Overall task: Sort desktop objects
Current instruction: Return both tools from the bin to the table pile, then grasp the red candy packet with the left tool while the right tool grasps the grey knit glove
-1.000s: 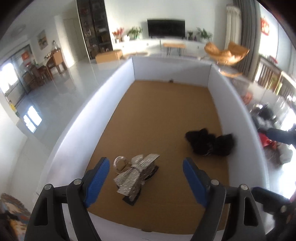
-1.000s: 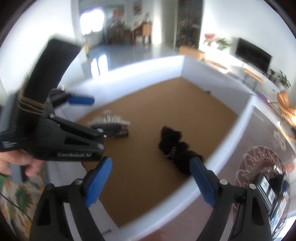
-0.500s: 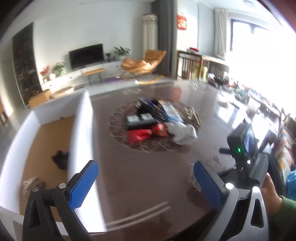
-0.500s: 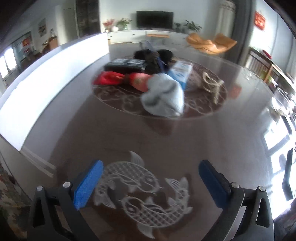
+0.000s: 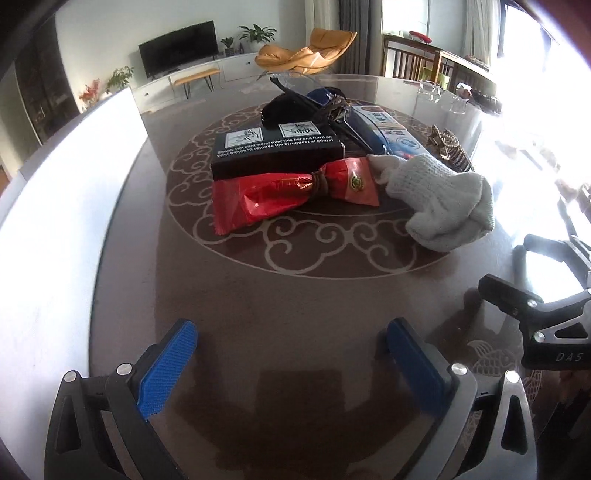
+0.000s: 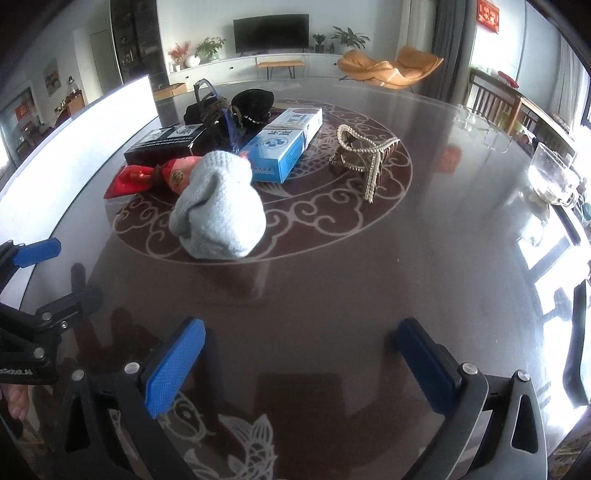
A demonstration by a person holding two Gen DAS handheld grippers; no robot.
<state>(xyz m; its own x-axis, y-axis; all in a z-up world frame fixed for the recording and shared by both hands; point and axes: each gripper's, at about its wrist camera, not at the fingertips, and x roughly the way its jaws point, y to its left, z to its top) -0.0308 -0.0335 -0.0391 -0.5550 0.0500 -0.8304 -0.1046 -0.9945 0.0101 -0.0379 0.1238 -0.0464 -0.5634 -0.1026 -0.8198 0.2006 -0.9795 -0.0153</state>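
A: Dark brown round desk [image 6: 369, 266], top?
B: Glossy, mirror-smooth.
A: Pale grey knitted cloth glove [image 6: 219, 206]?
B: Soft, ribbed, matt.
A: Red foil snack wrapper [image 5: 266, 195]?
B: Crinkled, shiny.
A: Blue-and-white cardboard box [image 6: 284, 144]?
B: Smooth printed card.
A: Blue claw pads [image 6: 173, 373]?
B: Finely textured, matt.

Was a home living room: wall-mounted television [image 6: 270, 32] above a low white cabinet [image 6: 258, 68], orange lounge chair [image 6: 391, 68], potted plants [image 6: 210, 47], glossy patterned dining table [image 6: 369, 277].
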